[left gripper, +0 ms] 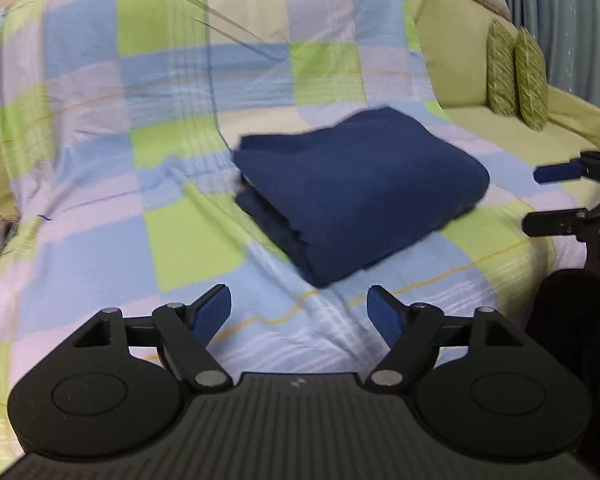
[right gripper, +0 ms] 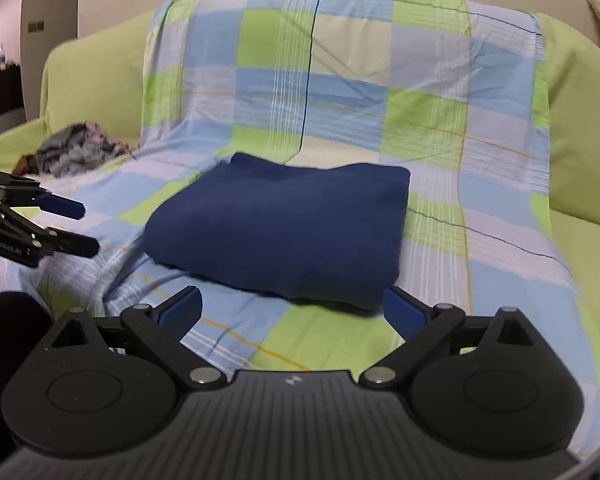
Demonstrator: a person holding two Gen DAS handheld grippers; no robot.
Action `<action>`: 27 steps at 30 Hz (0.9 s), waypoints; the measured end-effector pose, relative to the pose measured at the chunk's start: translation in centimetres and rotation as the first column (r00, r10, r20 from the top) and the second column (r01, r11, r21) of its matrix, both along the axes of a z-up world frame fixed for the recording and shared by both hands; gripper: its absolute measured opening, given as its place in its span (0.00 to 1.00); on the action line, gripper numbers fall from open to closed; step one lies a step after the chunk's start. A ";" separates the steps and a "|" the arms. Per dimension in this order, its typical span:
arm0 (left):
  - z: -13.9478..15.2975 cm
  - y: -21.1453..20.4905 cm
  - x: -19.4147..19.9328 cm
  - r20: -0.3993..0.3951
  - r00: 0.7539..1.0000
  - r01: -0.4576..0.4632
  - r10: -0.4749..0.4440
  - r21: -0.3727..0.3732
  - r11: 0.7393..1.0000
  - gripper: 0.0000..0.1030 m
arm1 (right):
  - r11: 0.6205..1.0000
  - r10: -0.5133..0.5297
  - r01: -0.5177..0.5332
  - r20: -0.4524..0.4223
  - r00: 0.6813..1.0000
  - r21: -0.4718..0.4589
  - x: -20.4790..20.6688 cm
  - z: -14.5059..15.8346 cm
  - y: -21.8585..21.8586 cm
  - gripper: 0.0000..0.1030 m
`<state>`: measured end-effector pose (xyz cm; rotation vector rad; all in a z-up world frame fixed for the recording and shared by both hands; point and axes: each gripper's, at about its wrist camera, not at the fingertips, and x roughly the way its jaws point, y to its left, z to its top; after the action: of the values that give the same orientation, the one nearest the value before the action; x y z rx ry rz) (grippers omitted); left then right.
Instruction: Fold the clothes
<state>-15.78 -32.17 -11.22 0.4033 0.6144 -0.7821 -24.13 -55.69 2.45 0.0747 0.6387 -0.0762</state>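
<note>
The left gripper (left gripper: 299, 314) and right gripper (right gripper: 292, 314) are both standing spread and gripping nothing. The folded navy garment (left gripper: 356, 188) is lying just ahead of their fingertips on the checked sheet (left gripper: 140, 140).

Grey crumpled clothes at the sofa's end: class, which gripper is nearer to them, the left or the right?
Left. The left gripper hovers close in front of the grey clothes. The right gripper is farther off, by the far side of the folded navy garment.

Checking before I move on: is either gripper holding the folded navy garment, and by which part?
Nothing is held. The left gripper and right gripper are both open, short of the navy garment.
</note>
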 end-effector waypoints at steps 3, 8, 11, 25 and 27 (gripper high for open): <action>-0.5 0.3 0.7 0.006 1.000 -0.015 0.015 0.017 1.000 0.74 | 1.000 -0.020 0.020 -0.015 1.000 0.005 -0.2 -0.3 -0.6 0.93; -2.2 2.4 3.1 0.046 0.998 -0.054 0.046 0.169 0.984 0.78 | 0.986 -0.164 0.165 -0.089 0.982 0.010 -0.9 -2.6 -5.4 0.93; -2.7 4.6 5.0 -0.014 0.999 -0.048 0.050 0.128 0.991 0.80 | 0.973 -0.218 0.227 -0.137 0.966 0.050 -1.0 -4.4 -8.2 0.93; -3.1 13.1 6.9 0.015 0.981 -0.194 0.195 0.221 0.956 0.81 | 0.967 -0.226 0.241 -0.148 0.963 0.086 -0.6 -7.5 -9.4 0.99; -3.0 13.9 6.8 0.003 0.976 -0.213 0.217 0.208 0.955 0.81 | 0.967 -0.226 0.240 -0.148 0.963 0.089 -0.5 -7.4 -9.6 0.99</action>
<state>-8.99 -18.24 -14.22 0.5101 0.7488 -0.5156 -24.60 -65.30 -4.98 0.2501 0.7693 -0.2774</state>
